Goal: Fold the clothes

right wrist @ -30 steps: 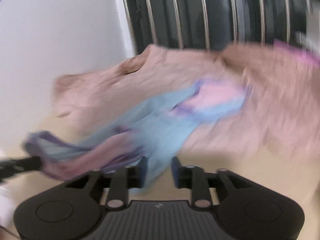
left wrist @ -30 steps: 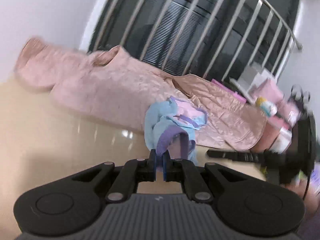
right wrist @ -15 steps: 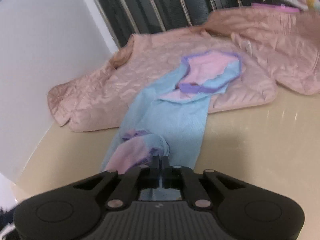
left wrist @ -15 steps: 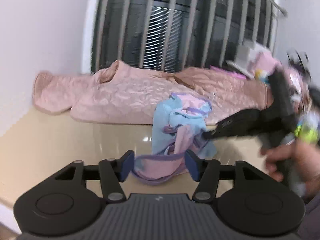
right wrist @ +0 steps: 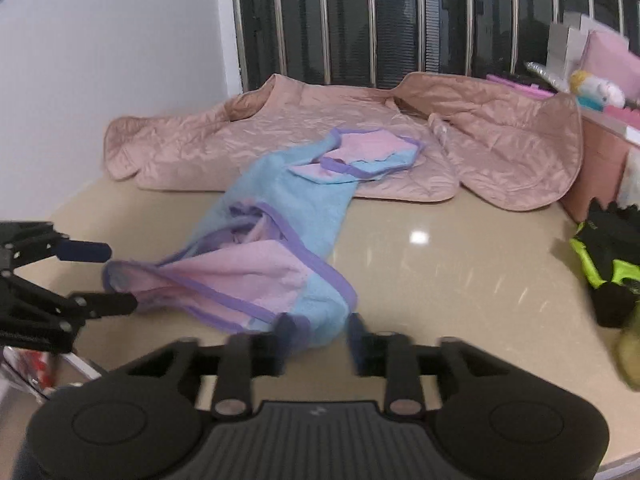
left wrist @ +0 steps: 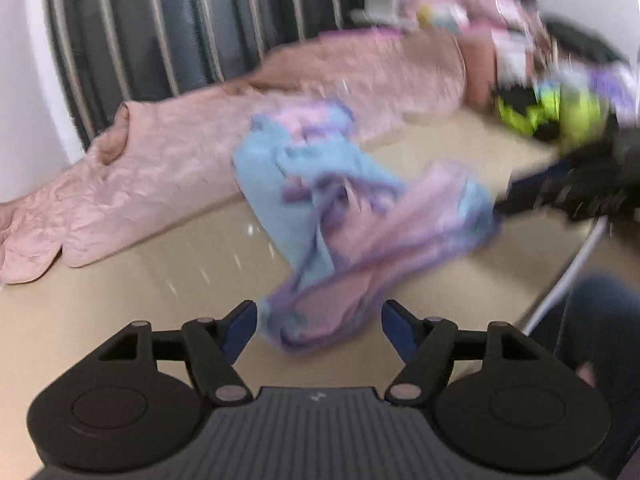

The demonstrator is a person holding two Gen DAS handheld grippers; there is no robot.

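Note:
A small blue and pink garment with purple trim [right wrist: 280, 236] lies crumpled on the beige table [right wrist: 440, 264], its far end resting on a pink quilted jacket [right wrist: 500, 140]. My right gripper [right wrist: 318, 334] is open, its fingers either side of the garment's near blue corner. My left gripper [left wrist: 316, 322] is open at the garment's pink end [left wrist: 328, 304]; it also shows at the left of the right wrist view [right wrist: 100, 276]. The left wrist view is blurred, and shows the garment [left wrist: 304, 184] and the right gripper [left wrist: 560, 192] at its far side.
The pink quilted jacket [left wrist: 168, 160] spreads along the back of the table before a barred window [right wrist: 400, 20]. A black and neon-yellow item [right wrist: 608, 256] lies at the right edge. Pink boxes and toys [right wrist: 600, 80] stand at the back right.
My right gripper, shut on the garment half a second ago, has opened. My left gripper opened earlier and stays open. The garment now lies lower on the table, spread toward me.

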